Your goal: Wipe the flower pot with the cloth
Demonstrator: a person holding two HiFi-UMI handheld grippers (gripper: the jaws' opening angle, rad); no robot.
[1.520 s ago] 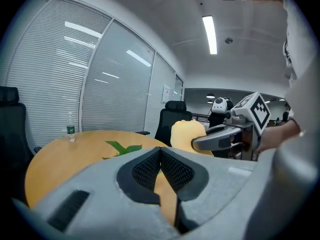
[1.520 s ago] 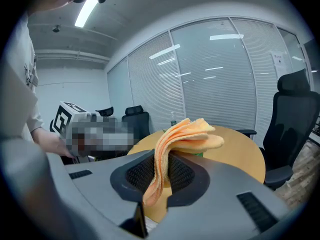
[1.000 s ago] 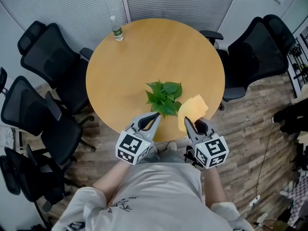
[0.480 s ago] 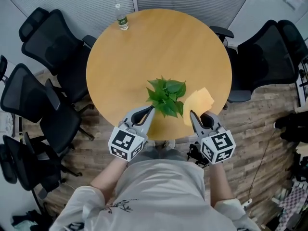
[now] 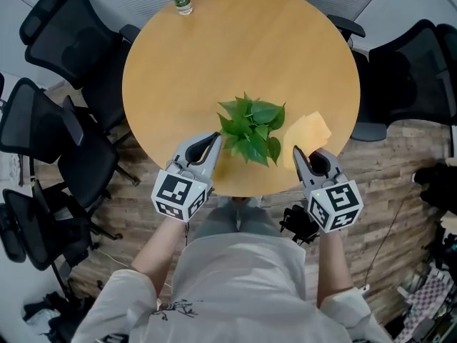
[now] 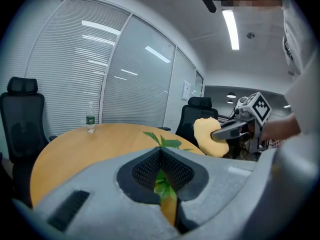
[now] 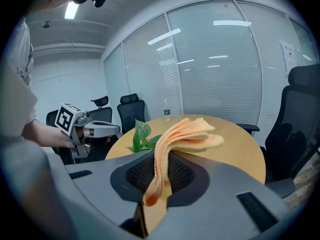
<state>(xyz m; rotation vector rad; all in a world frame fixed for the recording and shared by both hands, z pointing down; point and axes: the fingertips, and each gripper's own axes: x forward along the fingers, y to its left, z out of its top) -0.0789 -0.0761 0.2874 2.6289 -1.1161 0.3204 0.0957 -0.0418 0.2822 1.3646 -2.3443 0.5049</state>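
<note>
Sinking toward the worktop's point(image 5: 235, 48) near edge, the right hand-held gripper point(image 5: 296, 151) (clamped on the cloth point(image 5: 308, 136)) and the closed, empty left hand-held gripper point(image 5: 214, 137) now flank the plant point(image 5: 251, 127), so wiping looks imminent.

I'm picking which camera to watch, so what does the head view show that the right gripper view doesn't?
Head view only: the marker cube on the right gripper, and the whole round outline of the table. Right gripper view only: that gripper's jaws up close, shut on the folded cloth, plus a ceiling light. Both: the cloth, the plant, the bottle and the left gripper.
</note>
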